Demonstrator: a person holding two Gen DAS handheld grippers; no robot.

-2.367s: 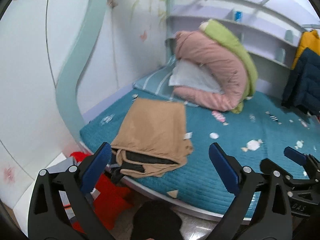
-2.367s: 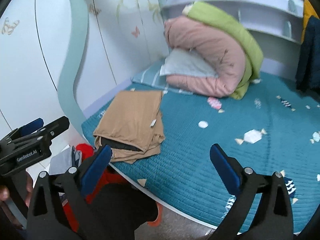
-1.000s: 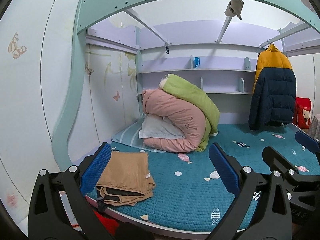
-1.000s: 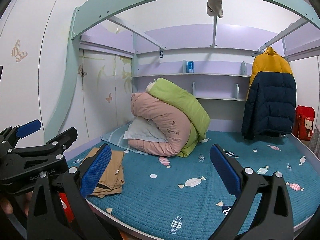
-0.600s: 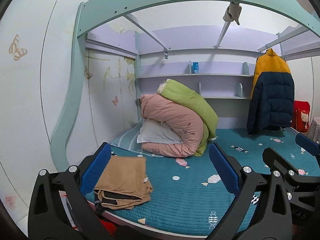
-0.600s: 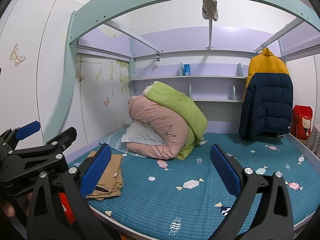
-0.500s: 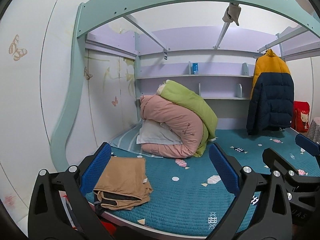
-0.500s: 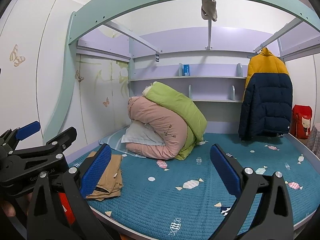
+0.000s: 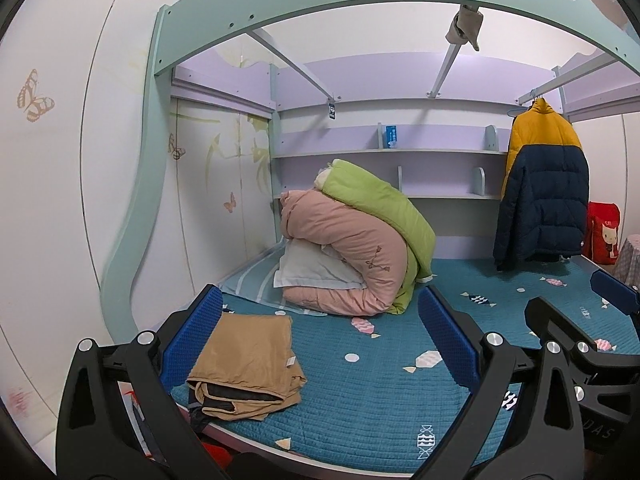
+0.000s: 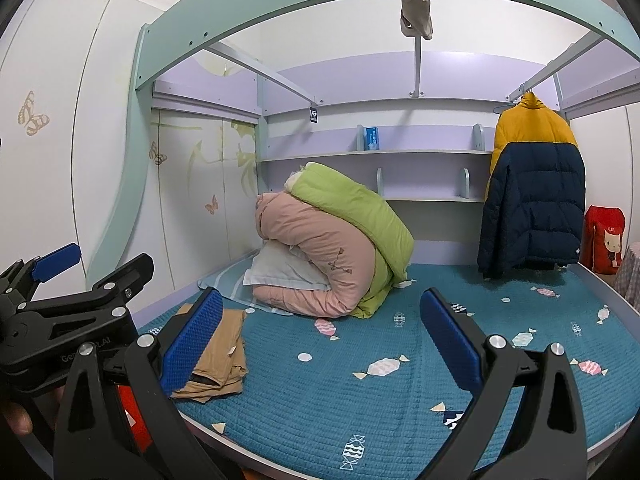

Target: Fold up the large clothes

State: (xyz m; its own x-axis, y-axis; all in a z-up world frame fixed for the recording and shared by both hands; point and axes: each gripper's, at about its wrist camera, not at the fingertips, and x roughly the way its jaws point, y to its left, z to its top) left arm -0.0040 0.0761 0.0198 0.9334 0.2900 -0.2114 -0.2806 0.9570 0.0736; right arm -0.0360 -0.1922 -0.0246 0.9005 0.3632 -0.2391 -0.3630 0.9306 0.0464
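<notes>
A tan garment [image 9: 248,360] lies folded in a flat stack at the front left corner of the teal bed [image 9: 380,400]; a dark lining shows at its near edge. It also shows in the right wrist view [image 10: 220,356]. My left gripper [image 9: 320,344] is open and empty, held back from the bed, with the garment near its left finger. My right gripper [image 10: 320,340] is open and empty, to the right of the left one, which appears at the left edge of its view [image 10: 60,312].
A rolled pink and green quilt [image 9: 360,248] with a pillow sits at the bed's back left. A yellow and navy jacket [image 9: 540,188] hangs at the right. A red bag [image 9: 602,232] stands at the far right. Red items [image 10: 132,420] lie below the bed edge.
Both grippers have pulled back and tilted up from the folded garment, so the whole bed and frame now show. In the last half second the views barely shift.
</notes>
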